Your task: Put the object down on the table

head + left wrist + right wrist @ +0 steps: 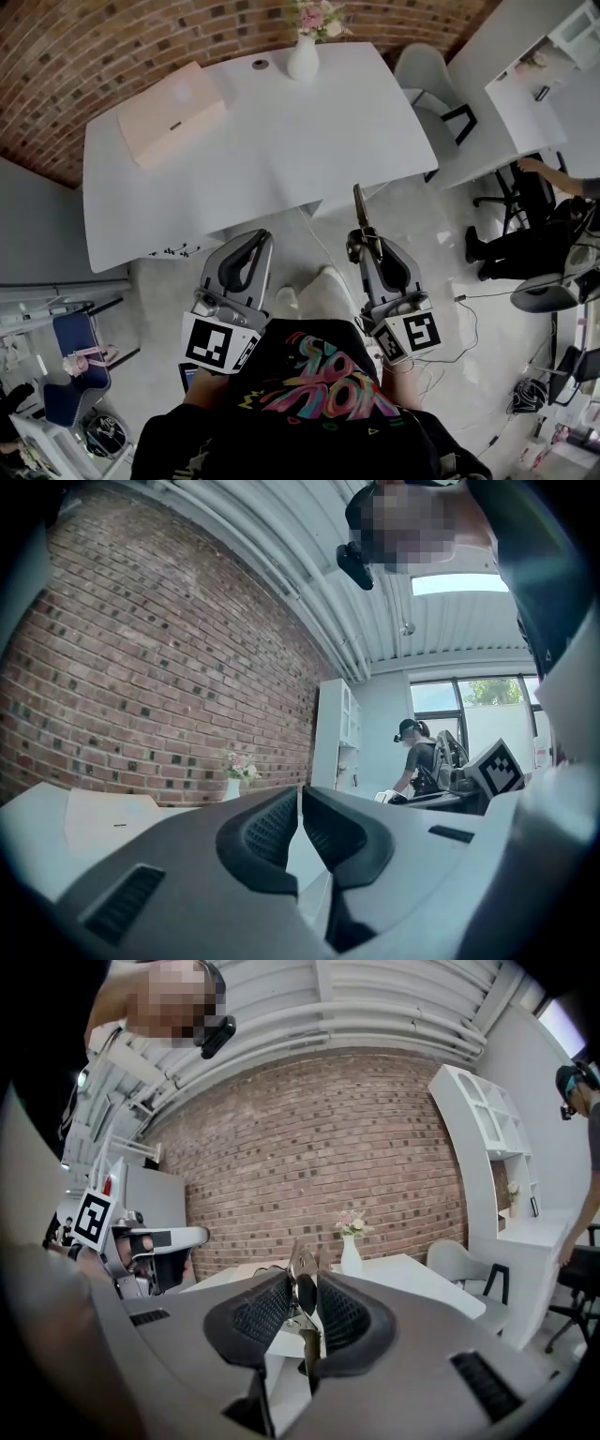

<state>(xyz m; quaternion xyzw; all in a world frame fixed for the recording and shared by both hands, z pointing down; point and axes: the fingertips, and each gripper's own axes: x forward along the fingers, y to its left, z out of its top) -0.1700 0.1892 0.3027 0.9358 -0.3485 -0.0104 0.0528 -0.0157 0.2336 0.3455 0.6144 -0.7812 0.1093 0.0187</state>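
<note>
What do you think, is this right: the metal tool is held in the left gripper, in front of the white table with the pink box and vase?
Not quite. The right gripper, not the left, holds the metal tool; the right gripper view shows its jaws shut on it. The white table, pink box and vase are as you say.

light: bright, even daylight | source: window (pixel 487 694) far right, ceiling panel (pixel 459 583) glaring | desk (pixel 281 141): washed white, faint shadows | edges: fisheye bend, dark vignette | focus: left claw (pixel 300 803) soft up close, far sharper
</note>
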